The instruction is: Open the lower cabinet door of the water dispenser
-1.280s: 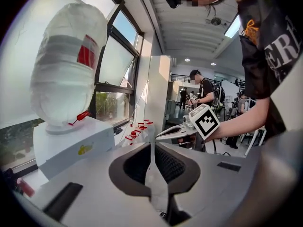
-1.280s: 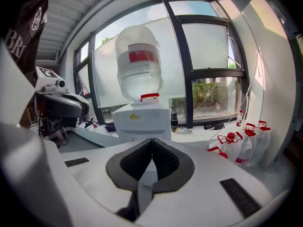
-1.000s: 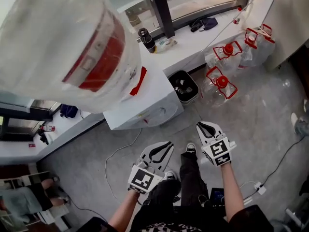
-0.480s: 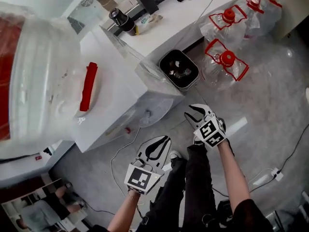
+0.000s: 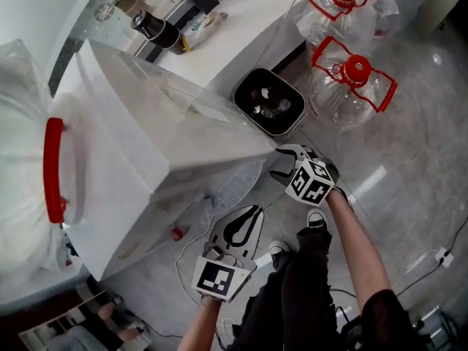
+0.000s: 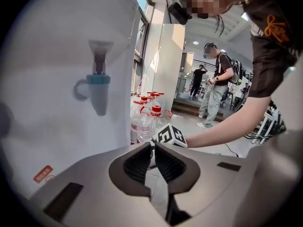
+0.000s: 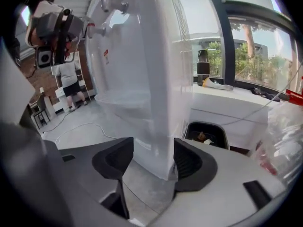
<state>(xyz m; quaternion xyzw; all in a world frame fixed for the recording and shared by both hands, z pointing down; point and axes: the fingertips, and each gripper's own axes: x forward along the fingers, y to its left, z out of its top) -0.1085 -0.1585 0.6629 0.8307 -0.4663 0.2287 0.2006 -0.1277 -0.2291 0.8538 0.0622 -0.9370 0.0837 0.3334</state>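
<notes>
We logged the left gripper (image 6: 152, 145) nearest us, jaws together on nothing. The water dispenser (image 6: 61, 79) rose to its left, with its blue tap (image 6: 98, 85) above. The right gripper (image 7: 154, 148) sat further ahead, jaws opening with nothing between the pads. The dispenser's lower corner stood just beyond the gap, apart from them. Right of that gripper we saw a black bin (image 7: 206, 134), then red-capped water jugs (image 5: 356, 79) beyond.

I am in a big work room, like an office. A white water dispenser (image 5: 146, 123) stands by a long white counter (image 5: 241, 28) under big windows (image 7: 258, 46). Big water jugs (image 5: 356, 86) and a black bin (image 5: 240, 93) sit on the grey floor (image 5: 409, 159). People (image 6: 214, 89) stand farther off.
</notes>
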